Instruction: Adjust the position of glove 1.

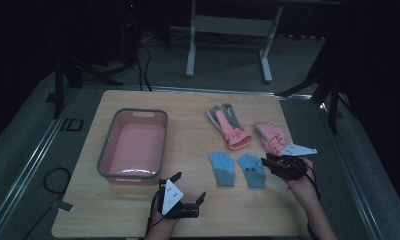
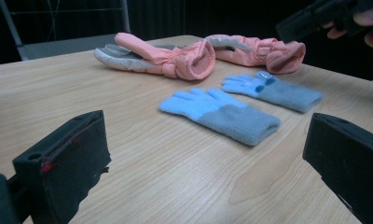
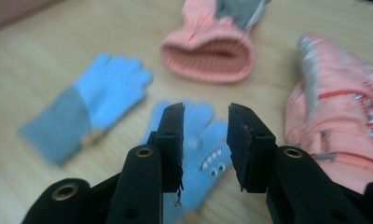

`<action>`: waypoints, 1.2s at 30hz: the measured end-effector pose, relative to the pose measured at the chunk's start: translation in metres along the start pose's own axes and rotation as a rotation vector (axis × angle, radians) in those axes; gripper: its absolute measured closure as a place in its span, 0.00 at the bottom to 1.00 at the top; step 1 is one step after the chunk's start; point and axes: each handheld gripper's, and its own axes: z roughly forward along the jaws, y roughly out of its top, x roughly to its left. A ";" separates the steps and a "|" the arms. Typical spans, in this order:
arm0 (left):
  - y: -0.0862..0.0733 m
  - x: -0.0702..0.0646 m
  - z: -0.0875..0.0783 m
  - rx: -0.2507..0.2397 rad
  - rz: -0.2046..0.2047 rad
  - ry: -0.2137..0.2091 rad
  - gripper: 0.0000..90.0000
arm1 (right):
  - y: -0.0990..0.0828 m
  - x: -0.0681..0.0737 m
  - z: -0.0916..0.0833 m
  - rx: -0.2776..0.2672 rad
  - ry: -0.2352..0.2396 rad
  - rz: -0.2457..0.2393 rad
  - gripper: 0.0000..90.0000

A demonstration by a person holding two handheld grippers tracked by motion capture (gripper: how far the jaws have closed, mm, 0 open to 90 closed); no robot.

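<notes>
Two small blue gloves with grey cuffs lie side by side on the wooden table (image 1: 188, 105), one to the left (image 1: 222, 168) and one to the right (image 1: 252, 170). Behind them lie two pink gloves, one with grey fingers (image 1: 230, 127) and one further right (image 1: 272, 137). My right gripper (image 1: 266, 162) hovers just above the right blue glove (image 3: 208, 156), its jaws (image 3: 205, 114) a little apart with nothing between them. My left gripper (image 1: 189, 186) rests near the table's front edge, jaws wide open (image 2: 198, 154) and empty, facing the gloves (image 2: 222, 114).
A pink tub with a grey rim (image 1: 106, 150) stands on the left half of the table, with nothing in it. Bare wood lies between the tub and the gloves. Beyond the table's far edge are a white stand's legs (image 1: 190, 60) and cables on the floor.
</notes>
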 end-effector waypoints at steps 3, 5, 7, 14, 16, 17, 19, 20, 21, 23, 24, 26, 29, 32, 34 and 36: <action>0.000 0.000 0.000 0.000 0.000 0.002 0.00 | -0.006 -0.003 0.004 0.019 0.008 -0.025 0.73; 0.000 0.000 0.000 0.000 0.001 0.003 0.00 | -0.016 -0.002 0.014 0.046 0.033 -0.021 0.71; 0.000 0.000 0.000 0.001 0.002 0.002 0.00 | -0.021 0.000 0.021 0.046 0.046 0.004 0.70; 0.000 0.000 0.000 0.000 0.002 0.002 0.00 | -0.032 0.011 0.042 0.072 0.066 0.007 0.70; 0.000 0.000 0.000 0.001 0.000 0.002 0.00 | -0.034 0.012 0.045 0.079 0.063 -0.005 0.71; 0.000 0.000 0.000 0.001 0.000 0.002 0.00 | -0.035 0.011 0.045 0.074 0.064 -0.002 0.74; 0.000 0.000 0.000 0.001 0.001 0.002 0.00 | -0.037 0.012 0.045 0.072 0.038 -0.020 0.88; 0.000 0.000 0.000 0.001 0.001 0.002 0.00 | -0.037 0.012 0.045 0.072 0.038 -0.020 0.88; 0.000 0.000 0.000 0.002 0.002 0.004 0.00 | -0.037 0.013 0.045 0.073 0.022 -0.015 0.92; 0.000 0.000 0.000 0.001 -0.001 0.006 0.00 | -0.034 0.016 0.045 0.084 -0.011 0.053 0.95; 0.000 0.000 0.000 0.000 -0.002 0.007 0.00 | -0.031 0.019 0.044 0.087 -0.028 0.072 0.96; 0.000 0.000 0.000 -0.002 -0.004 0.007 0.00 | -0.026 0.026 0.040 0.081 -0.055 0.080 0.96; 0.000 0.000 0.000 -0.002 0.000 0.006 0.00 | -0.014 0.034 0.030 0.046 -0.097 0.085 0.96; 0.000 0.000 0.000 -0.003 0.001 0.005 0.00 | 0.000 0.040 0.021 0.012 -0.112 0.089 0.96; 0.000 0.000 0.000 -0.003 0.000 0.005 0.00 | 0.010 0.042 0.016 -0.003 -0.093 0.093 0.96; 0.000 0.000 0.000 -0.001 0.000 0.005 0.00 | 0.018 0.046 0.013 -0.020 -0.071 0.082 0.96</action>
